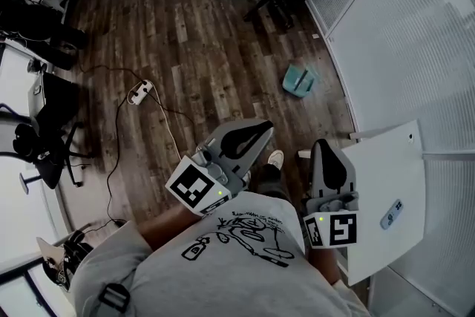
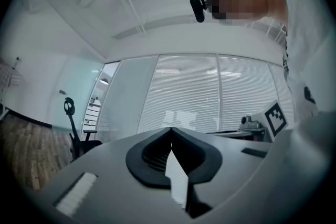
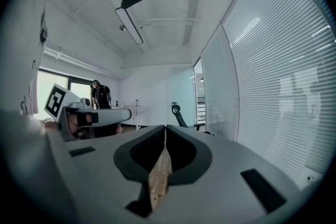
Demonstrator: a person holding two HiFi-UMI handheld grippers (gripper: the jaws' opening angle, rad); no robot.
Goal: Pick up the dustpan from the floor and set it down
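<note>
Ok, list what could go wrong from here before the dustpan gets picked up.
1. The left gripper and right gripper are both shut and empty. Reaching the dustpan like that would likely shove it rather than grip it.
2. The dustpan lies close beside the glass wall, so a gripper might knock the glass.
3. A corded power strip lies on the floor to the left, where a foot could catch it.

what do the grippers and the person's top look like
The left gripper and right gripper are grey shells with black-lined tongs tapering to a point. Each has a white cube with black square markers. The person wears a grey t-shirt printed with a black drawing.
</note>
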